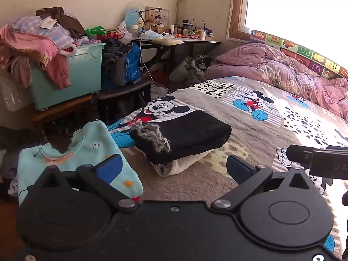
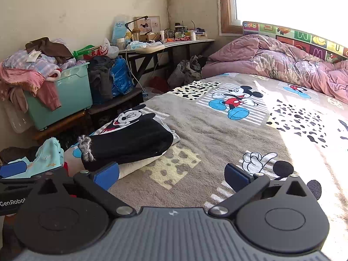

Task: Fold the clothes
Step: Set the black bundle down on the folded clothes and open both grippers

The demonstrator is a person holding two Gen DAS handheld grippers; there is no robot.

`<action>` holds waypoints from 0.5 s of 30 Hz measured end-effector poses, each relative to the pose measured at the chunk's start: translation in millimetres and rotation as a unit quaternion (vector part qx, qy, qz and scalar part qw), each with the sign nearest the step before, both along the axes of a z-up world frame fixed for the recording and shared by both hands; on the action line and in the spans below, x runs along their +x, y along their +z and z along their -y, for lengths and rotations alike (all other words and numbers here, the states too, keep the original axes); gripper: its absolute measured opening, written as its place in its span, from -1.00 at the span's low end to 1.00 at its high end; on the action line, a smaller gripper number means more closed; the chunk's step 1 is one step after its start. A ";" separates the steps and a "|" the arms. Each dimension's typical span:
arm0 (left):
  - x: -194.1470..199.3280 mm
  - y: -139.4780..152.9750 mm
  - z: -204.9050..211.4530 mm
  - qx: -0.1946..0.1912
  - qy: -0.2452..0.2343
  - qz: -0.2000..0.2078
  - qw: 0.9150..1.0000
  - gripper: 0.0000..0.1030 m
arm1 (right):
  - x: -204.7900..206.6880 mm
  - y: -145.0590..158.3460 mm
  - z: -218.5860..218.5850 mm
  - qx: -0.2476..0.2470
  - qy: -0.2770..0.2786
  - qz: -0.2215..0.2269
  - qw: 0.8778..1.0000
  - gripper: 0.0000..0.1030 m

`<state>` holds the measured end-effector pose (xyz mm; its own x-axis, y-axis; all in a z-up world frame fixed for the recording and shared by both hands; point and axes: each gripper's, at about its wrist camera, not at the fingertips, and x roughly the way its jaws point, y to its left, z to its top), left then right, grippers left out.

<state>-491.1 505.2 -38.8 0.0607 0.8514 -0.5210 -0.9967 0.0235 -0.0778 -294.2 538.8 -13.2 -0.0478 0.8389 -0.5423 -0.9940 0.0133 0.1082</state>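
Both the left hand-held gripper (image 1: pixel 174 165) and the right hand-held gripper (image 2: pixel 171 174) hover spread and empty above the bed (image 2: pixel 217 130), near a folded black garment (image 1: pixel 187 134) stacked on a white one (image 1: pixel 174 165), beside a blue sweater (image 1: pixel 87 150).

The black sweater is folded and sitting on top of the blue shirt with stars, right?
Not quite. The black sweater is folded, but it sits on a folded white garment, as the left wrist view shows. The blue shirt with stars lies beside it.

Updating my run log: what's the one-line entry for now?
left hand-held gripper open | right hand-held gripper open | folded black fabric garment stacked
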 end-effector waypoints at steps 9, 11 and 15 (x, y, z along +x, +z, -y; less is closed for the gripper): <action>5.9 4.5 9.0 0.033 0.031 -0.016 0.999 1.00 | -6.2 -2.9 4.6 0.002 -0.019 0.039 0.999 0.99; 3.7 5.0 8.6 0.028 0.027 -0.009 0.999 1.00 | -8.5 -2.6 6.5 0.005 -0.020 0.044 0.999 0.99; 3.8 4.5 7.2 0.018 0.035 -0.012 0.999 1.00 | -11.6 -2.9 9.1 0.007 -0.021 0.047 0.999 0.99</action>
